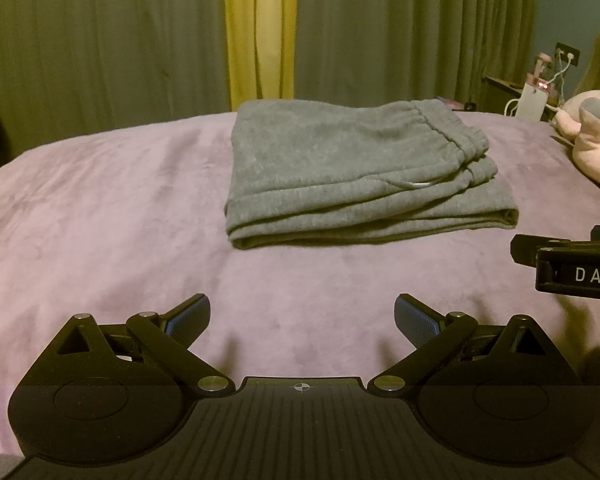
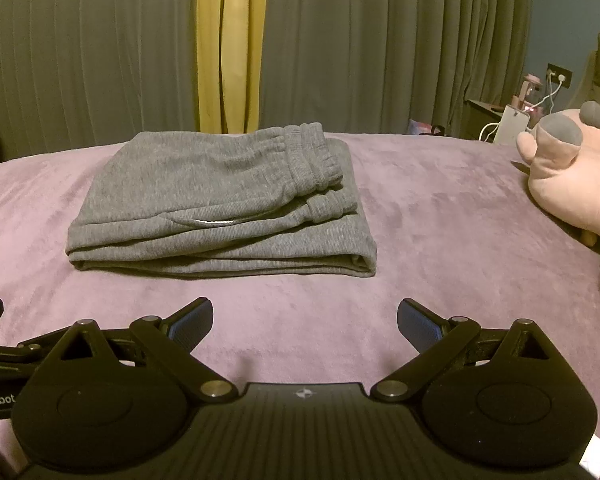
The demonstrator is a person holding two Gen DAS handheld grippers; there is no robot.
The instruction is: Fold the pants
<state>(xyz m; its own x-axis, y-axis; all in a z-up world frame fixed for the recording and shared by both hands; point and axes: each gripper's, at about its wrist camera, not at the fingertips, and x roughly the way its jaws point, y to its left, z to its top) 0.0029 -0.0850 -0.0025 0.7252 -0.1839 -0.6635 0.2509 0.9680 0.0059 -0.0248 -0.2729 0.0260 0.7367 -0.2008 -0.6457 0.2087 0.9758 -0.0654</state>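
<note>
One plush toy (image 2: 572, 172) (pink) beside folded pants (image 2: 220, 204)

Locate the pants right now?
Folded pants lie mid-bed on the purple blanket, ahead of both open claws, left of the pink plush, before the curtains.

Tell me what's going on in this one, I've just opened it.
A person holds a two-finger gripper in each hand over a bed with a purple blanket. The grey pants already lie folded into a compact stack, waistband on top. The left gripper and right gripper are both open, empty, short of the pants. A pink plush toy sits to the right.
</note>
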